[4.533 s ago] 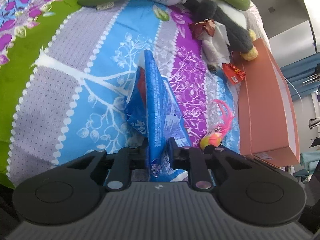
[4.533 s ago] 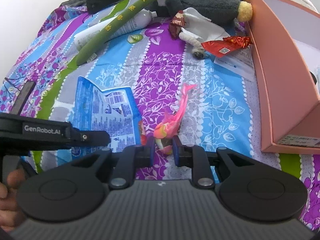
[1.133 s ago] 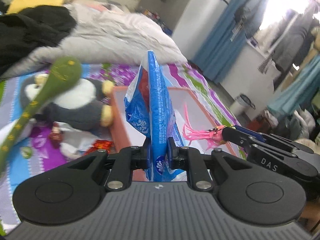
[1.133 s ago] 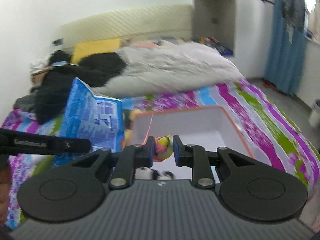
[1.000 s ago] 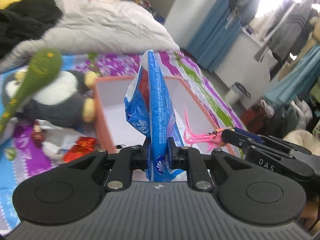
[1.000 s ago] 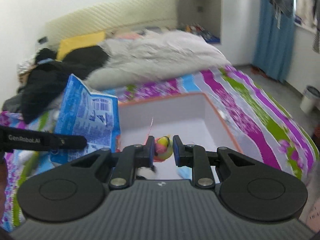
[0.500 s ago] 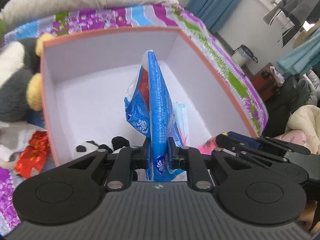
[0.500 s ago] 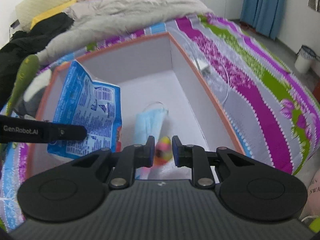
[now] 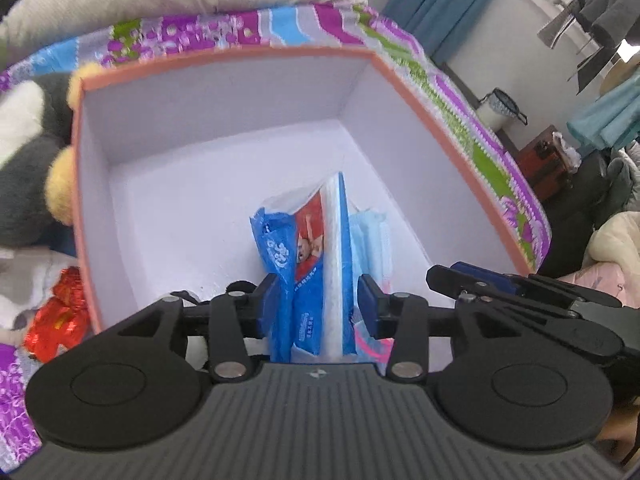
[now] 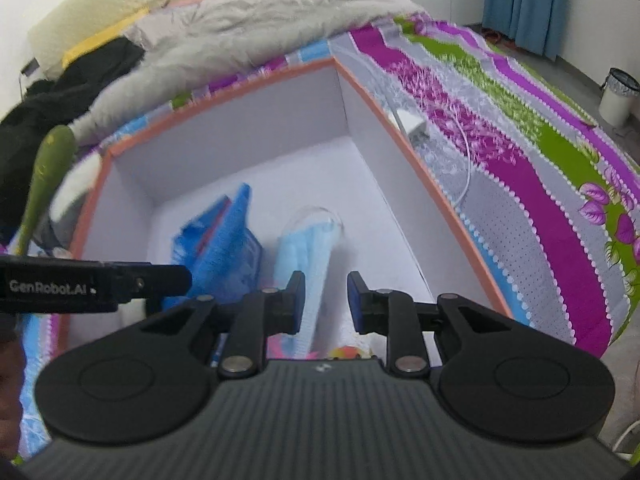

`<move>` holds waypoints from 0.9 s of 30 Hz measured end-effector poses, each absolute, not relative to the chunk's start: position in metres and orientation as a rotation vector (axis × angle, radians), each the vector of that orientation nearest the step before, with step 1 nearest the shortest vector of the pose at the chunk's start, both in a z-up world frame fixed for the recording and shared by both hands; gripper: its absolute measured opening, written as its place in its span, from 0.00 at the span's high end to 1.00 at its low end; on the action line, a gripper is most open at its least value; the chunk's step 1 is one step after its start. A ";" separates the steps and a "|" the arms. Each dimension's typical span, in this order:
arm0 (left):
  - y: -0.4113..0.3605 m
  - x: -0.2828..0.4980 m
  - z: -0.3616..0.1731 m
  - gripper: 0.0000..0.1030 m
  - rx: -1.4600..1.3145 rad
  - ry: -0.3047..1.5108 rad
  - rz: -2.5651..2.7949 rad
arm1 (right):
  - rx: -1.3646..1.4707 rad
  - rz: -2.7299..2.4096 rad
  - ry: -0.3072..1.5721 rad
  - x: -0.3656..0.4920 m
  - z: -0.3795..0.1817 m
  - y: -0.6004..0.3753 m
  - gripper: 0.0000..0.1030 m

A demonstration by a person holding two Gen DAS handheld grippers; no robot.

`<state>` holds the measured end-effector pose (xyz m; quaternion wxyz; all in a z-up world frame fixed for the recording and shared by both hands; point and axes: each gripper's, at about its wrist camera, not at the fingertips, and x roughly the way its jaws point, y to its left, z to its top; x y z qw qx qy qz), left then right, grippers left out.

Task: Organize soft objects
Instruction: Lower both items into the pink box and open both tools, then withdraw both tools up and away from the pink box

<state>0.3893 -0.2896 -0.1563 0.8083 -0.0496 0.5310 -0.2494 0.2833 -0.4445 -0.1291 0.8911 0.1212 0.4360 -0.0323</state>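
Observation:
An orange box (image 9: 224, 54) with white inner walls stands on the bed, and both grippers reach into it. My left gripper (image 9: 320, 292) is opening its jaws. The blue tissue packet (image 9: 316, 248) stands on edge between them on the box floor, no longer pinched. My right gripper (image 10: 325, 292) is also opening, with nothing between its fingers. The pink and yellow bird toy (image 10: 346, 353) lies below them, mostly hidden by the gripper body. A light blue face mask (image 10: 308, 240) lies on the box (image 10: 224, 92) floor beside the packet (image 10: 224, 248).
A grey and white penguin plush (image 9: 24, 168) and a red wrapper (image 9: 56, 320) lie left of the box. A green plush stick (image 10: 48, 168) lies behind them. A white charger with its cable (image 10: 416, 124) rests on the striped bedsheet to the right. A grey duvet (image 10: 260, 28) lies beyond.
Both grippers came down into the box. The left jaws spread and the packet slid down to the floor. The right jaws widened and the bird toy dropped out.

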 end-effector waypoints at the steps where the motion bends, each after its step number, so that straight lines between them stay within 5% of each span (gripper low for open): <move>1: -0.287 0.386 -0.151 0.53 -0.106 1.123 -0.533 | 0.254 -0.064 0.889 0.279 -0.123 -0.443 0.75; 19: -0.199 0.255 -0.008 0.53 -0.140 0.818 -0.513 | 0.198 0.019 0.642 0.173 -0.008 -0.373 0.75; 27: -0.153 0.178 0.013 0.53 -0.163 0.731 -0.472 | 0.171 0.079 0.602 0.132 0.004 -0.336 0.75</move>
